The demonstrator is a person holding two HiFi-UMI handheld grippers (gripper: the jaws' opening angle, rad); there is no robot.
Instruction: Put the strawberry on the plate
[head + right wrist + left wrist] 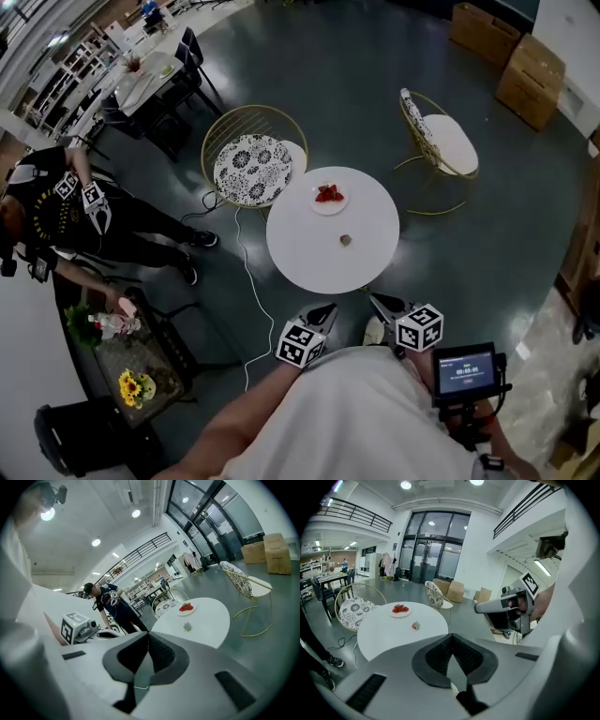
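Near the middle of the round table (300,253), a small reddish piece (346,240), taken to be the loose strawberry, was noted lying apart from the plate (330,210) at the table's far side, where other strawberries (328,194) were heaped. The left gripper (325,310) and the right gripper (382,303) were held off the table's near edge, jaws pressed together on nothing. Bruising or a drop was judged likely if the soft fruit were pinched hard or off-centre; the heap could be knocked on release.
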